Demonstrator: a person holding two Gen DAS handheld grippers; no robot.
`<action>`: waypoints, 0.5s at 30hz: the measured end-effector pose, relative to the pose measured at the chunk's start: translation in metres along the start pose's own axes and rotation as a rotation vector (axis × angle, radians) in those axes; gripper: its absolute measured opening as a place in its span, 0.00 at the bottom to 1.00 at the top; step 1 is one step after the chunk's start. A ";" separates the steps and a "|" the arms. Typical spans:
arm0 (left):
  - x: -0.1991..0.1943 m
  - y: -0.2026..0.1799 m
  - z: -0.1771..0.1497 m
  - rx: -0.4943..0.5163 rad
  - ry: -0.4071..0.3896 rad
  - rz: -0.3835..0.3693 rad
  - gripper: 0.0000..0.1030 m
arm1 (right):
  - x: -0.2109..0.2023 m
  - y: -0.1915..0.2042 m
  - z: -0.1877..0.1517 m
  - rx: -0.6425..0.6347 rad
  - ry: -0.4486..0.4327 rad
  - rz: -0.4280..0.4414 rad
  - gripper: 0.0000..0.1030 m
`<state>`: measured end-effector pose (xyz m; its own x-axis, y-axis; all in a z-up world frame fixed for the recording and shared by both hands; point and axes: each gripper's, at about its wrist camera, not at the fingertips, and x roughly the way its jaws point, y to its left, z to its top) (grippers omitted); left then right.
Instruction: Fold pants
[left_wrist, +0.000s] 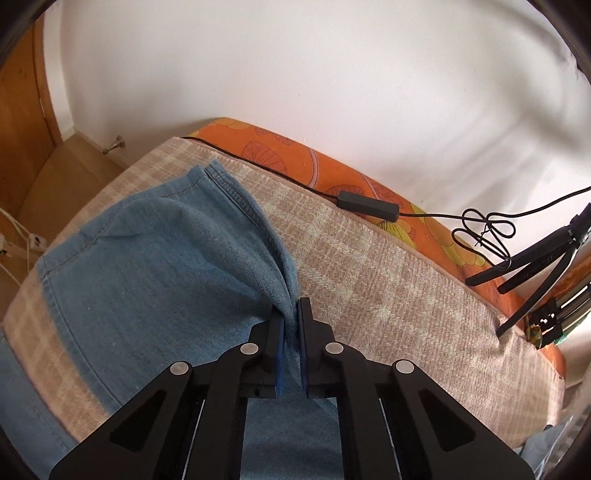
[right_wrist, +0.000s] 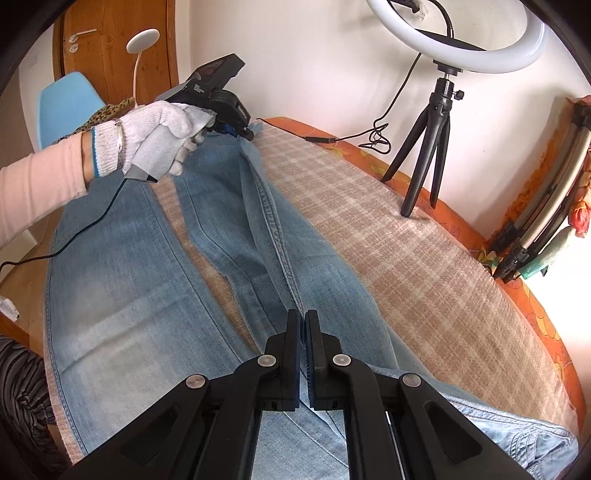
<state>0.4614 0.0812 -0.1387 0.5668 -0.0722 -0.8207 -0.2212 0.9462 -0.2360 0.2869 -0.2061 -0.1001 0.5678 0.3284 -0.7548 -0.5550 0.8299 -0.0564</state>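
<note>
Light blue jeans (right_wrist: 122, 280) lie on a beige checked cloth (right_wrist: 424, 258), both legs stretching away from me. My right gripper (right_wrist: 303, 317) is shut on the outer side seam of the right-hand leg near the hip. My left gripper (left_wrist: 294, 308) is shut on the same leg's edge near the hem (left_wrist: 221, 173), lifting the denim (left_wrist: 166, 258) into a ridge. The left gripper also shows in the right wrist view (right_wrist: 245, 133), held by a white-gloved hand (right_wrist: 155, 140) at the far end of the leg.
A ring light on a black tripod (right_wrist: 428, 140) stands on the cloth at the right; its cable and inline switch (left_wrist: 365, 201) run along the orange flowered edge (left_wrist: 332, 170). A white wall is behind. A blue chair (right_wrist: 66, 103) and wooden door (right_wrist: 110, 48) are at the left.
</note>
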 end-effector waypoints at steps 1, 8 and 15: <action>-0.011 0.005 -0.001 -0.012 -0.013 -0.019 0.05 | -0.006 0.000 0.001 -0.002 -0.007 -0.004 0.00; -0.099 0.039 -0.030 -0.007 -0.142 -0.082 0.05 | -0.056 0.038 0.001 -0.056 -0.027 0.019 0.00; -0.171 0.110 -0.113 -0.080 -0.193 -0.146 0.05 | -0.092 0.104 -0.037 -0.088 0.008 0.112 0.00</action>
<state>0.2509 0.1620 -0.0832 0.7365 -0.1375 -0.6624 -0.1836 0.9017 -0.3914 0.1548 -0.1666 -0.0605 0.4946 0.4125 -0.7650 -0.6658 0.7456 -0.0284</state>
